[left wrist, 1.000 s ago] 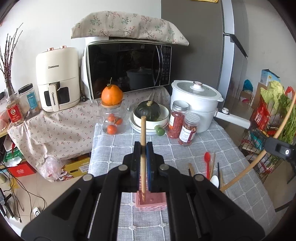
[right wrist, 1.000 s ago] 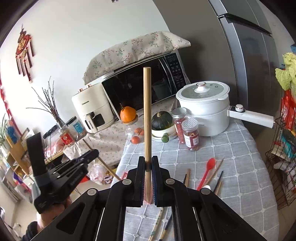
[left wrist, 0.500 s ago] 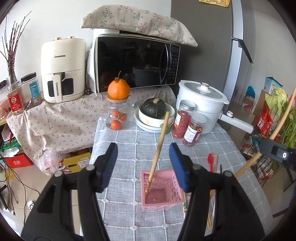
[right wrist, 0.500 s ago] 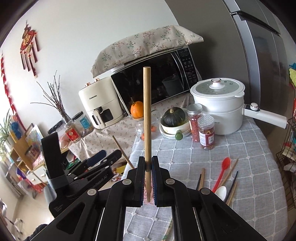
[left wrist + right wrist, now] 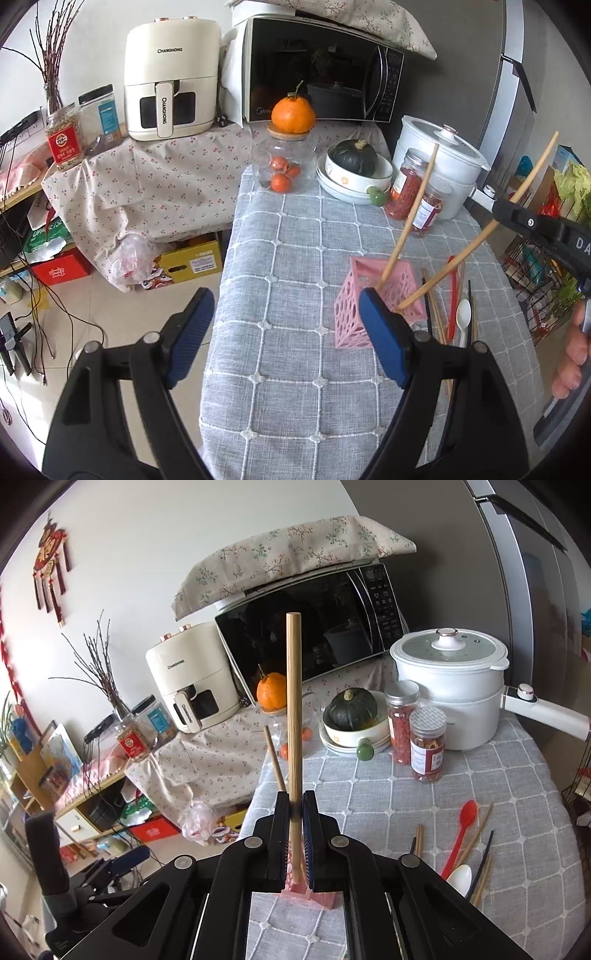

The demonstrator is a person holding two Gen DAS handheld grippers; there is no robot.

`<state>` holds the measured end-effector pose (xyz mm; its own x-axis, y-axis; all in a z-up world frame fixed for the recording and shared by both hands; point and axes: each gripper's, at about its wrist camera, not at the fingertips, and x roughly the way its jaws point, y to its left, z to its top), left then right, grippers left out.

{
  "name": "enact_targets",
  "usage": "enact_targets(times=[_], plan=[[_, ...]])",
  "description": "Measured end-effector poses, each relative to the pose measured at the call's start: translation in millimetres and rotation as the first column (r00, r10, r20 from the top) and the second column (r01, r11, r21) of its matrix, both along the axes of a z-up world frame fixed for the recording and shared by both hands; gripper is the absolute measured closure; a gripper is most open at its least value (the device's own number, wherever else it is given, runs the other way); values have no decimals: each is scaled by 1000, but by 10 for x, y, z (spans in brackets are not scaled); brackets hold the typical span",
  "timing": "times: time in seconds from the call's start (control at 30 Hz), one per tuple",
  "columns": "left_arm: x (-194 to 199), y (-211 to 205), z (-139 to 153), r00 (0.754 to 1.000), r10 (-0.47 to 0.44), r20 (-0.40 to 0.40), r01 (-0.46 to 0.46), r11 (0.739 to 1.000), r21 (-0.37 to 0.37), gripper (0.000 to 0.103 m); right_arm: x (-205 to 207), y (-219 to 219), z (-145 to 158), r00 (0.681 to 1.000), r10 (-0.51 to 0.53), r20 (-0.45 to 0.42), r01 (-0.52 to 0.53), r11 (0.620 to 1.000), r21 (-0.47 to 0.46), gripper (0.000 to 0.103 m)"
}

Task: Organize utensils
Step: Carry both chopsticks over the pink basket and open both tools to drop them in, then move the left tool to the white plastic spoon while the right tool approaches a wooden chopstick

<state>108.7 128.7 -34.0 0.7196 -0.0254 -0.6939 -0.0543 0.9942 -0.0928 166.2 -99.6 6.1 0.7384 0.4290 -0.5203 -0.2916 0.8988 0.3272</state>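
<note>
Left tool (image 5: 286,332) wide open, jaws just been opening, nothing between the blue pads (image 5: 382,339); hovering over the near left part of the table (image 5: 295,258), grey checked cloth. Right pad overlaps the near edge of the pink holder (image 5: 376,302) in the left wrist view; contact cannot be told.

Pink holder standing on the table, perforated walls, seen tilted from above. One wooden chopstick (image 5: 410,218) already inside it, leaning up toward the jars (image 5: 406,188).

Right tool (image 5: 294,834) clamped tight on a second wooden chopstick (image 5: 294,709), stick upright between the pads, top end well above the jaws. In the left wrist view same stick (image 5: 476,236) slanting down with its lower tip at the holder's right rim; whether the tip is inside cannot be told. Holder (image 5: 325,899) mostly hidden behind the right tool in the right wrist view, only a pink corner showing.

Loose utensils lying on the cloth just right of the holder: red spoon (image 5: 461,830), white spoon (image 5: 460,878), more chopsticks (image 5: 417,840), a dark pair (image 5: 484,853).

Far edge of table: white pot (image 5: 450,690), bowl with dark squash (image 5: 352,705), glass jar topped by an orange (image 5: 293,114). Microwave (image 5: 321,70) and air fryer (image 5: 170,77) behind on a lower flowered cloth.

Fingers of a hand (image 5: 570,350) at the right edge of the left wrist view.
</note>
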Motion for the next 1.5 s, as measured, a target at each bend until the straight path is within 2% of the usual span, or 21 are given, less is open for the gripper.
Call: enact_targets(times=[0.2, 0.37, 0.47, 0.5, 0.53, 0.73, 0.9, 1.03, 1.2, 1.33, 1.5], plan=[[-24, -9, -23, 1000, -16, -17, 16, 1000, -14, 22, 162, 185, -285, 995, 21, -98, -25, 999, -35, 96], [-30, -55, -43, 998, -47, -37, 45, 998, -33, 20, 218, 223, -410, 988, 36, -148, -42, 998, -36, 91], [-36, -89, -71, 996, -63, -57, 60, 997, -52, 17, 201, 149, -383, 988, 29, -152, -34, 999, -27, 67], [-36, -104, -86, 995, -68, -67, 65, 996, -57, 16, 179, 105, -358, 989, 23, -145, -27, 999, -23, 54], [-35, -121, -103, 994, -75, -78, 70, 996, -63, 16, 154, 57, -324, 991, 17, -136, -20, 1000, -18, 47], [-80, -269, -163, 985, -115, -129, 104, 991, -88, 15, -61, -292, -87, 995, -2, -95, 1, 1000, -9, 30], [-132, -473, -160, 977, -158, -140, 148, 986, -79, 15, -287, -663, 72, 997, -46, -54, 45, 999, -28, 24], [-126, -675, -192, 968, -193, -161, 182, 980, -83, 15, -394, -997, 37, 990, -120, -74, 117, 992, -52, 19], [-103, -993, -255, 953, -236, -189, 227, 971, -71, 15, -379, -1398, -170, 965, -217, -149, 207, 975, -78, 19], [-86, -1272, -338, 938, -273, -212, 268, 962, -53, 15, -317, -1650, -380, 932, -281, -229, 258, 958, -128, 18], [-45, -1615, -498, 923, -303, -238, 302, 952, -41, 15, -235, -1851, -659, 888, -315, -336, 268, 946, -181, 18]])
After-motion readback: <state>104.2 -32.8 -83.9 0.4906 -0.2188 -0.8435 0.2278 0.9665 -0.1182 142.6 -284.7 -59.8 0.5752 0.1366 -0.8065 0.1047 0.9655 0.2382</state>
